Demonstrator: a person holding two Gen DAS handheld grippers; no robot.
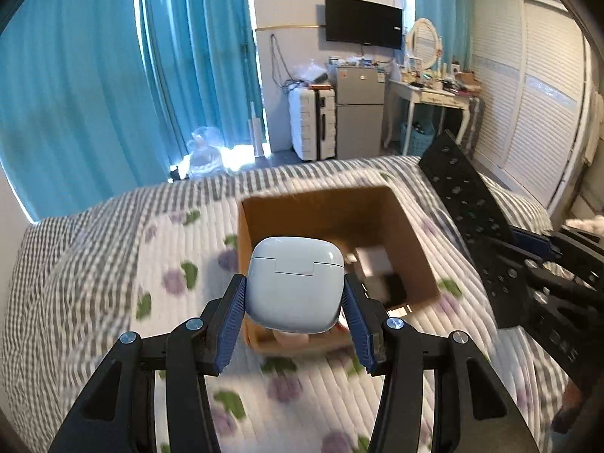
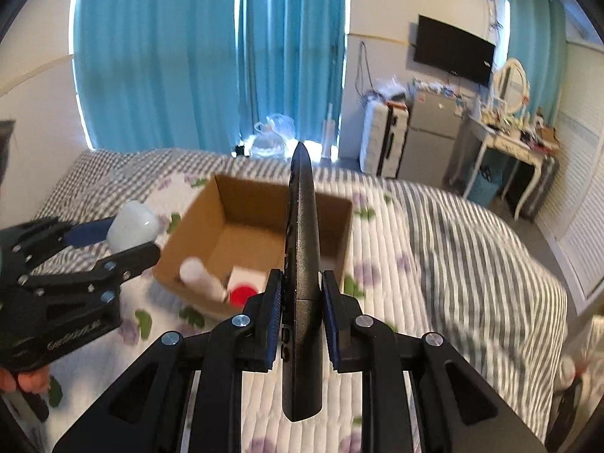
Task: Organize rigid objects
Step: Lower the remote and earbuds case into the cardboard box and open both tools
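My left gripper [image 1: 295, 294] is shut on a white earbud case [image 1: 296, 283] and holds it above the near edge of an open cardboard box [image 1: 324, 207] on the bed. My right gripper [image 2: 302, 294] is shut on a long black remote control [image 2: 303, 264], held edge-up and pointing forward over the same box [image 2: 196, 226]. The remote also shows in the left wrist view [image 1: 468, 204]. The left gripper [image 2: 124, 234] with the case [image 2: 132, 226] shows at the left of the right wrist view. Inside the box lie a white bottle [image 2: 200, 277], a small white box with a red disc [image 2: 243, 290] and dark items.
The box sits on a quilted floral and striped bedspread [image 1: 113, 264]. Beyond the bed are blue curtains [image 1: 113, 75], a white suitcase [image 1: 311, 124], a small fridge [image 1: 358, 113], a dressing table [image 1: 430, 98] and a louvred wardrobe [image 1: 536, 94].
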